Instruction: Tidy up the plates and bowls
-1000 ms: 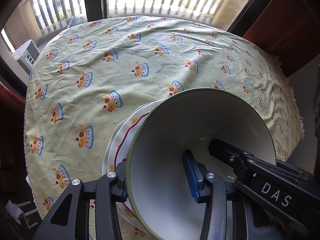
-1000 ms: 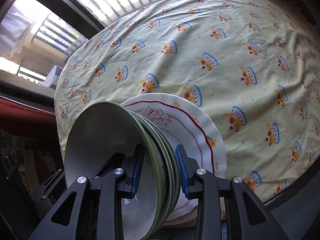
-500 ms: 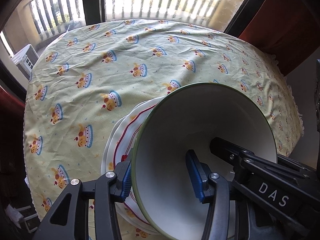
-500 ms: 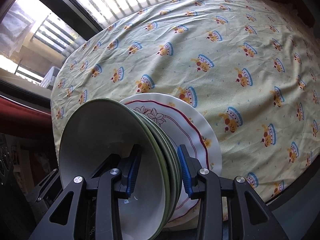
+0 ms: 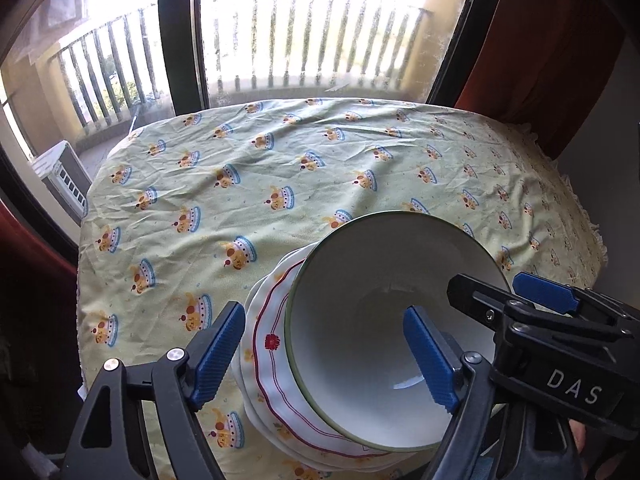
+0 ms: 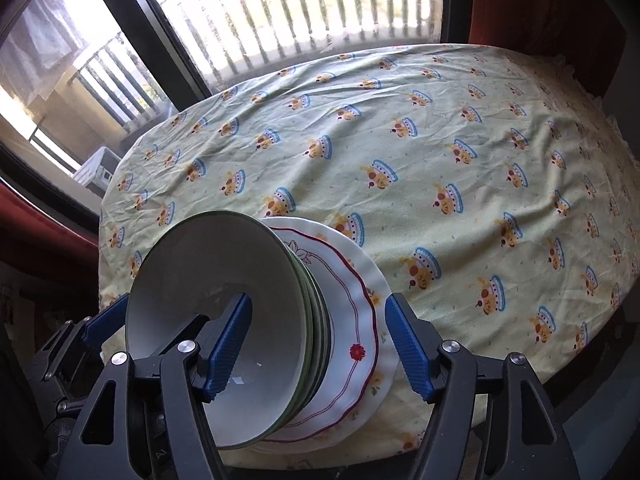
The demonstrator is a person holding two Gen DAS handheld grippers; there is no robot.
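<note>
Bowls (image 6: 224, 320) nested on plates (image 6: 352, 320), between both tongs. Left gripper (image 5: 324, 356) and right gripper (image 6: 320, 348) just spread, pinching nothing. Stacking apparently complete; nothing else visible.

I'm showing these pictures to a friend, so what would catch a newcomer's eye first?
Probably the stack of green-rimmed bowls nested on red-trimmed plates at the near edge of the table. Both tongs, left and right, have just been opening and straddle its rim without pressing it. Behind spreads a yellow tablecloth printed with little cakes.
</note>
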